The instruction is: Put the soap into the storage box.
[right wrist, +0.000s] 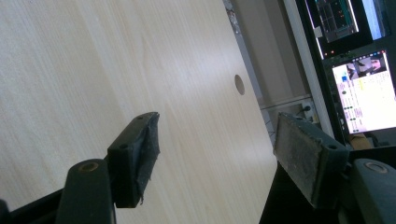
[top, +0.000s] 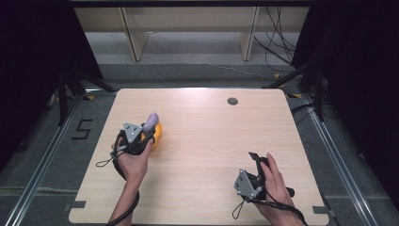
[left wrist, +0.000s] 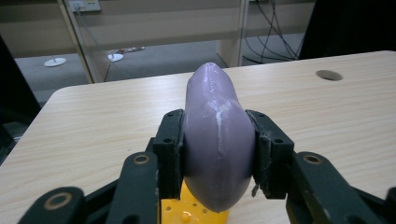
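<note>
pale wooden table with cable hole, grey floor beyond

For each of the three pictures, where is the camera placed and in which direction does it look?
High view: above the near table edge, looking forward and down; both forearms and tongs show, left tongs and right tongs.
Left gripper view: on the left tongs, facing the far table edge; jaws clamp the purple object above a yellow piece.
Right gripper view: on the right tongs, tilted, over bare table; open jaws.
Shared: the round table hole.
</note>
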